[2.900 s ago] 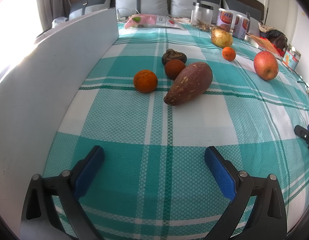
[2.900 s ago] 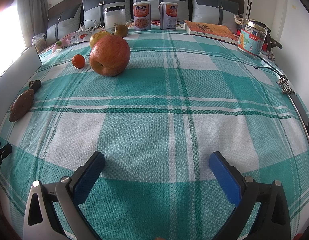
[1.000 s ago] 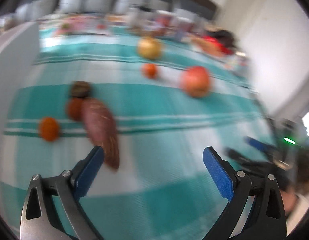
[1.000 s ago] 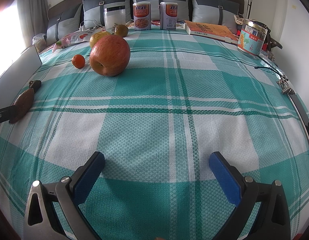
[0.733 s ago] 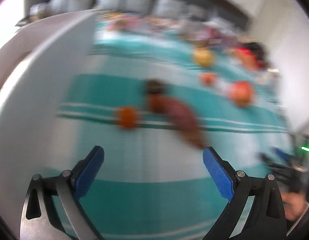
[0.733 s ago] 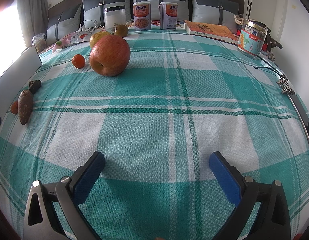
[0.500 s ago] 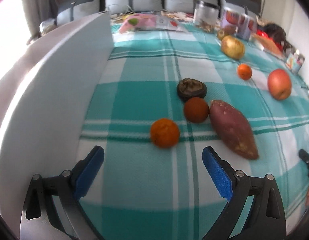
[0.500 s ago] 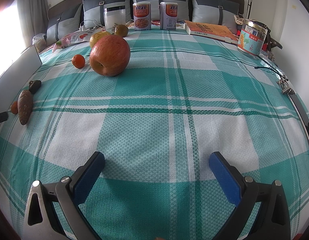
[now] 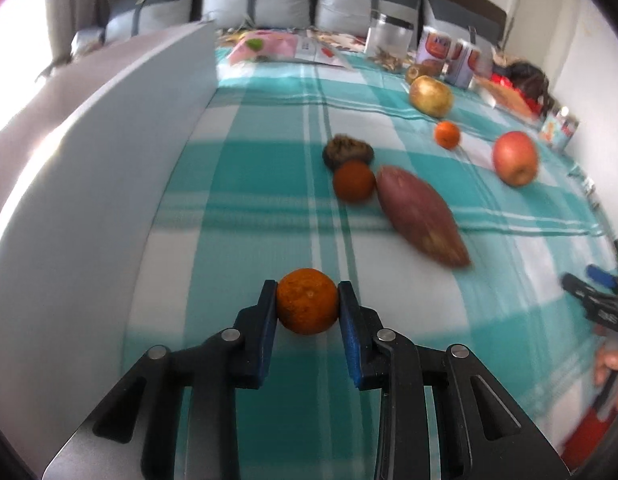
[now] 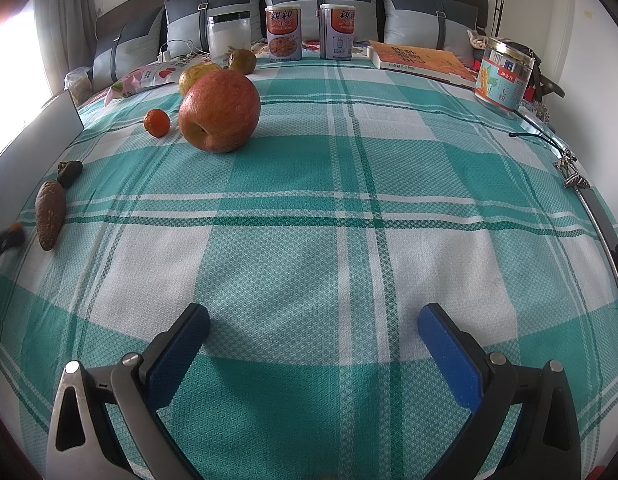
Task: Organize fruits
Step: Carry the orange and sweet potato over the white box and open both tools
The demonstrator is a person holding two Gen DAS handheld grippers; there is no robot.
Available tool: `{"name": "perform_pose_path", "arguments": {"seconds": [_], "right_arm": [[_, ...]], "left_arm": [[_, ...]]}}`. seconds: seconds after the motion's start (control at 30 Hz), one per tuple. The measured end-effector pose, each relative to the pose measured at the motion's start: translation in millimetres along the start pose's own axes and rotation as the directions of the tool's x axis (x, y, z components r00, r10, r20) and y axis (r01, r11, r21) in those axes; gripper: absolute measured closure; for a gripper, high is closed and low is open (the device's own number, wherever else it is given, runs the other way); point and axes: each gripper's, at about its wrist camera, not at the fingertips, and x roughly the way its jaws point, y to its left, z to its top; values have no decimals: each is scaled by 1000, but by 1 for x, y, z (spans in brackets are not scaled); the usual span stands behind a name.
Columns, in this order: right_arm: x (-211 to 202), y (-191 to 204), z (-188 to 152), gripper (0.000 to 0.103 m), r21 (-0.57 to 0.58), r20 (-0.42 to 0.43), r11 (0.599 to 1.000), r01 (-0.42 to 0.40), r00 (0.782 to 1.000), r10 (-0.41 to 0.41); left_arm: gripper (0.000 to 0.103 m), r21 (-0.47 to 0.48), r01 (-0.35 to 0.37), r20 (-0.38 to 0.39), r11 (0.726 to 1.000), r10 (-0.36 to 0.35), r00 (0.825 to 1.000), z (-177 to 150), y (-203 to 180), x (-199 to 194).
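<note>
My left gripper (image 9: 307,304) is shut on an orange (image 9: 307,301), its blue pads on both sides of the fruit, low over the checked bedspread. Ahead lie a sweet potato (image 9: 419,218), a dark red-orange fruit (image 9: 353,181), a wrinkled dark fruit (image 9: 348,151), a small tangerine (image 9: 447,134), a red apple (image 9: 514,158) and a yellow pear (image 9: 430,95). My right gripper (image 10: 313,344) is open and empty over the cloth. In the right wrist view the apple (image 10: 219,111), tangerine (image 10: 156,122) and sweet potato (image 10: 49,213) show at the left.
A white board (image 9: 89,184) stands along the left side of the bed. Two cans (image 10: 284,33), a clear jar (image 10: 228,36), a book (image 10: 419,60) and a labelled jar (image 10: 504,76) stand at the back and right. Grey pillows line the headboard.
My left gripper swung about, moved up to the orange and closed on it; it was open before. The right gripper has not moved.
</note>
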Motion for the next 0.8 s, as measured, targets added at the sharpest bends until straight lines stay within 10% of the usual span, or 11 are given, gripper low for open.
{"name": "perform_pose_path", "arguments": {"seconds": [0.27, 0.4, 0.47, 0.6, 0.8], "right_arm": [[-21, 169, 63, 17, -227, -141, 895, -383, 923, 359], [13, 239, 93, 33, -286, -222, 872, -398, 912, 344], [33, 252, 98, 61, -273, -290, 878, -393, 904, 314], [33, 233, 104, 62, -138, -302, 895, -425, 879, 370], [-19, 199, 85, 62, 74, -318, 786, -613, 733, 602]], "left_arm": [[74, -93, 67, -16, 993, -69, 998, -49, -1, -36], [74, -97, 84, 3, 992, -84, 996, -48, 5, -55], [74, -104, 96, 22, 990, -95, 995, -47, 11, -67], [74, -104, 148, 57, 984, -142, 988, -44, 14, -101], [74, -205, 250, 124, 946, -229, 966, -33, 43, -157]]}}
